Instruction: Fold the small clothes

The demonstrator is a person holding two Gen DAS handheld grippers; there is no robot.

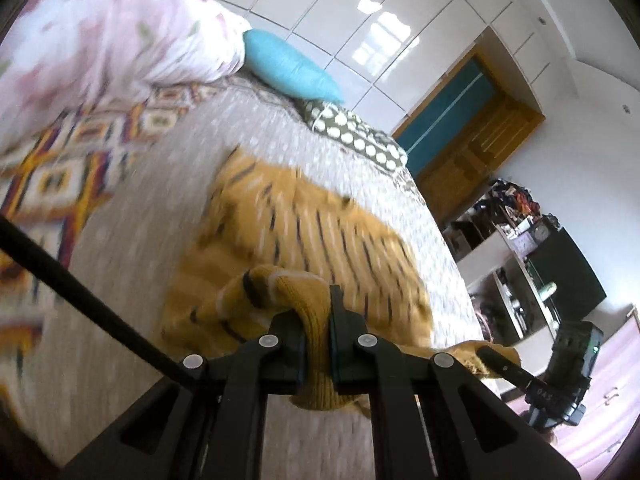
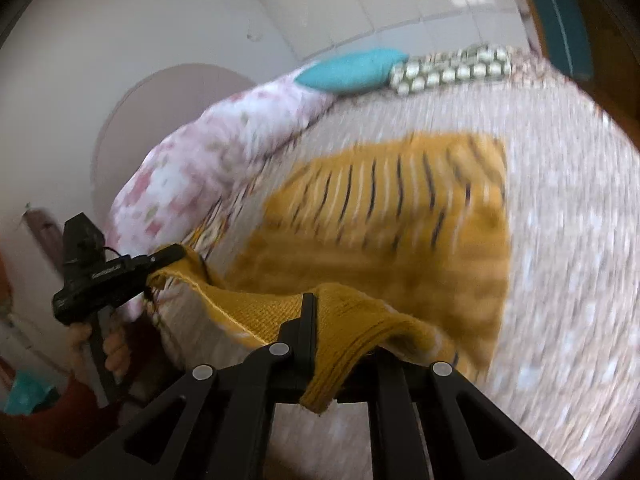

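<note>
A mustard-yellow knit garment with dark and white stripes (image 1: 312,240) lies on the bed, also in the right wrist view (image 2: 400,216). My left gripper (image 1: 318,320) is shut on its near ribbed edge, lifted off the bed. My right gripper (image 2: 320,332) is shut on the same near edge further along. The right gripper also shows in the left wrist view (image 1: 496,360), pinching the hem. The left gripper shows in the right wrist view (image 2: 168,258), holding the other corner. Both views are motion-blurred.
The bed has a grey-white textured cover (image 1: 160,208). A pink floral duvet (image 1: 100,40), a turquoise pillow (image 1: 288,64) and a dotted pillow (image 1: 356,136) lie at its head. A patterned blanket (image 1: 60,168) lies at left. Cluttered shelves (image 1: 520,248) stand right.
</note>
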